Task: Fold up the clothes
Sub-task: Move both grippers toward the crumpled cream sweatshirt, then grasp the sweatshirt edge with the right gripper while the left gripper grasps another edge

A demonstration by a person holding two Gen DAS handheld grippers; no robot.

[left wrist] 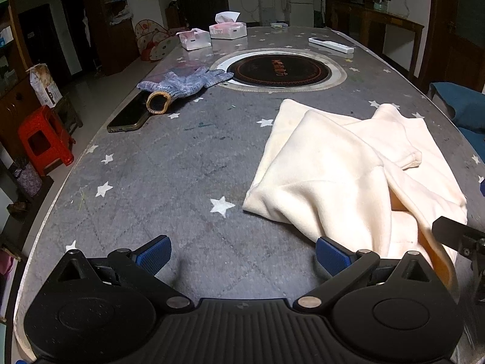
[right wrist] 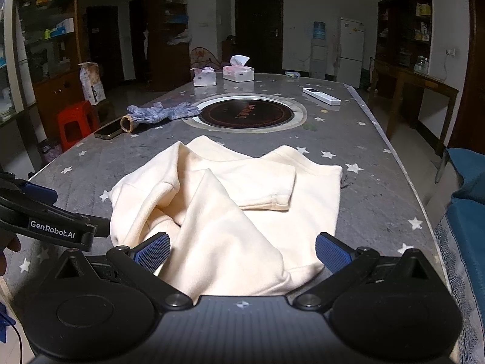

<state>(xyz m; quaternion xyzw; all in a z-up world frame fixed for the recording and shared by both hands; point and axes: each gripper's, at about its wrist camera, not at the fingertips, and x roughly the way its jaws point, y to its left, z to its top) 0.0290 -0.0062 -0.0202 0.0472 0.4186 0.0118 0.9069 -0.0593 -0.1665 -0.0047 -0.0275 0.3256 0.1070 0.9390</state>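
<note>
A cream short-sleeved shirt [left wrist: 342, 170] lies partly folded and rumpled on the grey star-patterned table [left wrist: 169, 163]. It also shows in the right wrist view [right wrist: 242, 200], with one sleeve laid across its middle. My left gripper [left wrist: 242, 256] is open and empty over bare table, just left of the shirt's near corner. My right gripper [right wrist: 242, 251] is open, its jaws standing either side of the shirt's near edge, holding nothing. The left gripper's body [right wrist: 51, 227] shows at the left of the right wrist view.
A blue-grey knit glove [left wrist: 185, 83], a phone [left wrist: 128, 116], two tissue boxes [left wrist: 227, 28], a white remote [left wrist: 330, 45] and a round inset cooktop [left wrist: 279, 71] sit farther back. A red stool [left wrist: 44, 139] stands left of the table. A blue seat [right wrist: 466, 212] is at right.
</note>
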